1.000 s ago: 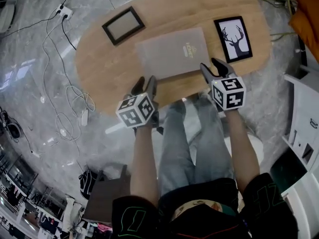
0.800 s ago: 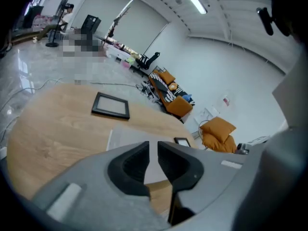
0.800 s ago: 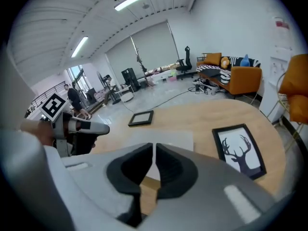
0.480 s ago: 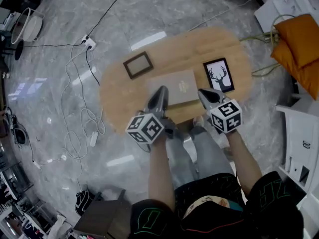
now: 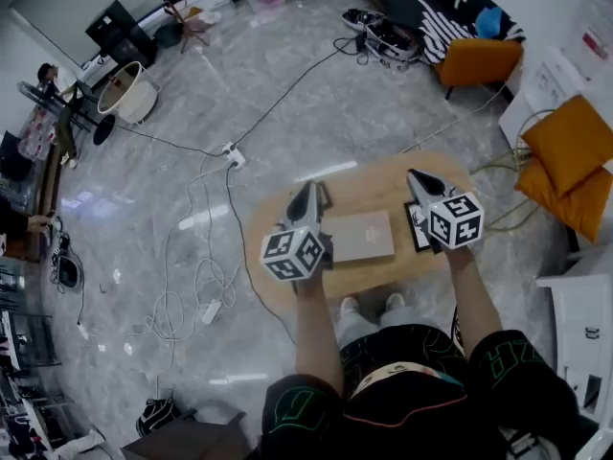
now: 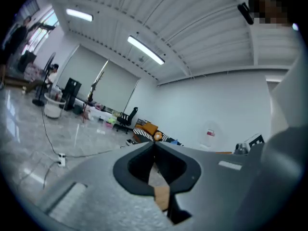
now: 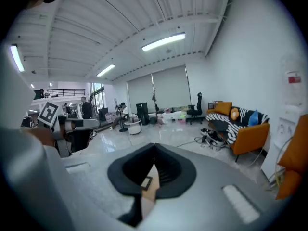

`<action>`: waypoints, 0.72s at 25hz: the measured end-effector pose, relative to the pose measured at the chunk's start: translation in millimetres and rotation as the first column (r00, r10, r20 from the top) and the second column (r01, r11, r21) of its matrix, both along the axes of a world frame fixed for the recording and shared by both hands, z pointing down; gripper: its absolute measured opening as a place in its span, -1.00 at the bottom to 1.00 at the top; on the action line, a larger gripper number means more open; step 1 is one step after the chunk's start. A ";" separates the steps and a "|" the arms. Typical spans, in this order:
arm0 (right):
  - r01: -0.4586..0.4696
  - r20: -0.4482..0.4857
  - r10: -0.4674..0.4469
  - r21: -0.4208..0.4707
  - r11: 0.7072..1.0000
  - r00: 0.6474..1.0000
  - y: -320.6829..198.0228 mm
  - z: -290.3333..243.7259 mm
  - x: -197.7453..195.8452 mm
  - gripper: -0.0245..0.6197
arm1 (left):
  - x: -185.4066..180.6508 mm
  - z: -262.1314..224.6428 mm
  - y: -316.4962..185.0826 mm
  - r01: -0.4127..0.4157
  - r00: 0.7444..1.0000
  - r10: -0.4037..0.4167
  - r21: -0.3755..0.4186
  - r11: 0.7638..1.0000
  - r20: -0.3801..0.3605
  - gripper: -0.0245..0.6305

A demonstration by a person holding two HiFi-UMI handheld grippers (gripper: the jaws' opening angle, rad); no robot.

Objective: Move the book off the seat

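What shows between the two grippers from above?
In the head view, a grey book on the wooden seat shows between the left gripper and the right gripper.

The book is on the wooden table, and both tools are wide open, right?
Not quite. Both tools are shut, not wide open. The left gripper view shows the left tool with its jaws meeting at the tips and nothing between them. The right gripper view shows the same for the right tool. The book does lie on the wooden table.
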State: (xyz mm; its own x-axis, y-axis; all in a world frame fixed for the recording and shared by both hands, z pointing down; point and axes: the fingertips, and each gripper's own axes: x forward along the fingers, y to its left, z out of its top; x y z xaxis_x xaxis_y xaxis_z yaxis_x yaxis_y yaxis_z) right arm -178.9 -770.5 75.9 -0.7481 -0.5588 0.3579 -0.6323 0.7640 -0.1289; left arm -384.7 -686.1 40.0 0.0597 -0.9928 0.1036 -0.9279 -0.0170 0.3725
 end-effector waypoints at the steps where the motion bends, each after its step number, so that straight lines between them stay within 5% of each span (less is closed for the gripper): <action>1: -0.010 0.018 0.010 0.028 1.000 1.000 -2.8 -15.1 -0.8 -0.91 | -3.6 -15.8 0.6 0.028 0.999 -0.028 0.018 0.999 0.045 -0.89; 7: -0.042 0.091 0.030 0.127 0.991 0.995 -10.2 -70.5 -15.6 -0.91 | -2.0 -72.3 3.6 0.117 0.956 -0.137 0.091 0.989 0.260 -0.89; 12: -0.120 0.173 0.089 0.174 0.978 0.981 -8.8 -106.7 -23.7 -0.91 | -7.3 -71.4 11.6 0.200 0.931 -0.214 0.077 0.977 0.294 -0.89; 18: -0.133 0.117 0.107 0.250 0.959 0.987 7.0 -115.5 -24.2 -0.91 | -32.4 -71.2 21.0 0.234 0.913 -0.246 0.076 0.969 0.324 -0.89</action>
